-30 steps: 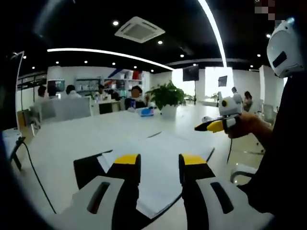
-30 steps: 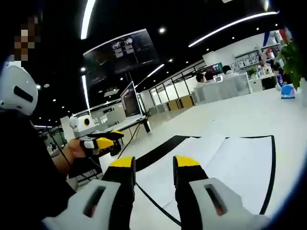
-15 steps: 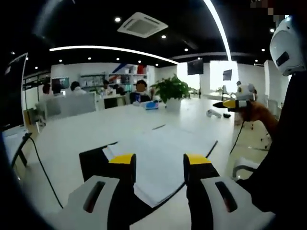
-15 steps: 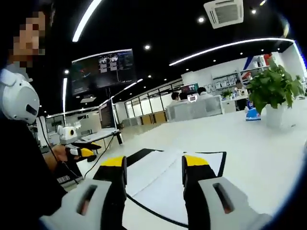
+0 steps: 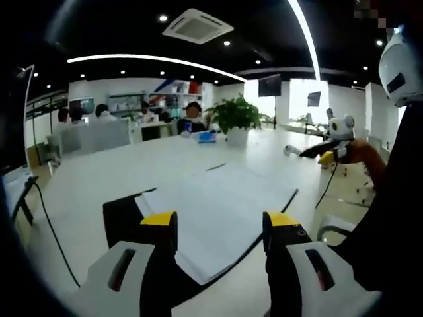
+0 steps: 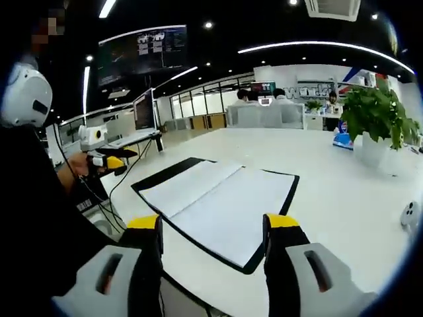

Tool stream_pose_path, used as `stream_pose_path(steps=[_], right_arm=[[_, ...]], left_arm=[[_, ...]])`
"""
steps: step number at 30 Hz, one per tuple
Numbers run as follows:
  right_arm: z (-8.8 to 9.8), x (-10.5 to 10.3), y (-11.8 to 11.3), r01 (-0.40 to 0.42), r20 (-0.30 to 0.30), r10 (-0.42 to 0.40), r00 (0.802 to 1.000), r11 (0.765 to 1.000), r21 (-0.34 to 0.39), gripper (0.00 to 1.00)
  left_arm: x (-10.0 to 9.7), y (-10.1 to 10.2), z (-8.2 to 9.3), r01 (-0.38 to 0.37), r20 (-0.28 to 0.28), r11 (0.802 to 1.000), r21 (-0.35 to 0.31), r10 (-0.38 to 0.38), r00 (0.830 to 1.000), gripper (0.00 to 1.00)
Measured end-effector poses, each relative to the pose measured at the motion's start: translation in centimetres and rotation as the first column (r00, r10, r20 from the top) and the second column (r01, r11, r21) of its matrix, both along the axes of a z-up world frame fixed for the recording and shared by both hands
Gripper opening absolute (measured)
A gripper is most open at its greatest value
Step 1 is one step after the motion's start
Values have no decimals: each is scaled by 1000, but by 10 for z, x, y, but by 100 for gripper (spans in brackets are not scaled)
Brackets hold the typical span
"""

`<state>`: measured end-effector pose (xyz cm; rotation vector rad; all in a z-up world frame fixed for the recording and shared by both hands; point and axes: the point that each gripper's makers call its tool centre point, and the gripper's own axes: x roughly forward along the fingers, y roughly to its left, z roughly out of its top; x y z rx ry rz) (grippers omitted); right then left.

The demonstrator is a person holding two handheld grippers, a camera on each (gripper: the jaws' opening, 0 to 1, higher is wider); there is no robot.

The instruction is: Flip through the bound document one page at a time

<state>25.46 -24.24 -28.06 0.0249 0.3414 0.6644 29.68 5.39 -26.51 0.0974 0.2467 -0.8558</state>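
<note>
Here the open bound document with white pages and a black cover (image 6: 221,208) lies flat on the long white table (image 6: 344,198), spread to two blank-looking leaves with the spine fold running between them. The left gripper (image 5: 220,222) and the right gripper (image 6: 212,224) both hover near the table's front edge, jaws spread wide and holding nothing; in each view the other gripper shows off to the side, raised in the person's hand, well clear of the pages. The paper will probably be thin, light and limp, apt to slide or come up two sheets at once, and easy to crease. The best hold seems to be a free outer corner or edge of the top leaf, pinched lightly, while the black cover border (image 5: 125,224) stays flat. A potted green plant (image 6: 378,119) stands well apart.
</note>
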Motion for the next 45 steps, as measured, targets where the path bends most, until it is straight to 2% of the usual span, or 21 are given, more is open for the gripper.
stream_pose_path(steps=[6, 9, 11, 15, 20, 25, 29, 32, 36, 39, 41, 43, 45], right_arm=[[-7, 0, -8, 12, -29, -12, 1000, 1000, 6, 61], [-12, -1, -13, 15, -49, -15, 999, 1000, -5, 65], [-11, 1, -17, 25, -48, -25, 999, 1000, 14, 67], [-13, 3, -18, 38, -61, -37, 997, 999, 15, 67], [-13, 2, -17, 35, -59, -34, 998, 999, 25, 64], [-27, -4, -19, 6, -129, -7, 992, 1000, -8, 60], [-22, -2, -21, 19, -116, -18, 993, 1000, 11, 59], [-24, -2, -20, 18, -116, -16, 993, 1000, 15, 57], [-32, 0, -23, 30, -130, -30, 991, 1000, 5, 57], [-34, -1, -24, 36, -134, -33, 990, 999, 20, 56], [-35, -2, -26, 45, -136, -42, 990, 999, 18, 56], [-37, -4, -28, 52, -143, -49, 988, 999, 17, 56], [-38, -6, -31, 60, -145, -56, 988, 998, 18, 55]], left_arm=[[1, -1, -26, 0, -59, 997, 75, 5, 998, 54], [-1, -4, -28, 14, -70, 996, 85, -8, 998, 55], [-4, -6, -29, 33, -78, 995, 93, -26, 997, 55], [-10, -8, -32, 57, -89, 990, 132, -46, 995, 57], [-12, -5, -41, 64, -110, 986, 152, -48, 993, 58], [-13, -5, -63, 82, -177, 977, 196, -47, 983, 59], [-16, -11, -73, 116, -213, 967, 227, -68, 975, 59], [-18, -16, -74, 138, -232, 959, 248, -79, 970, 59], [-24, -24, -63, 187, -243, 957, 224, -131, 961, 59], [-32, -25, -64, 232, -312, 949, 213, -159, 937, 58], [-31, -21, -66, 231, -334, 944, 236, -144, 932, 54], [-28, -22, -62, 225, -332, 942, 251, -135, 933, 51], [-29, -26, -54, 265, -310, 927, 264, -178, 934, 52]])
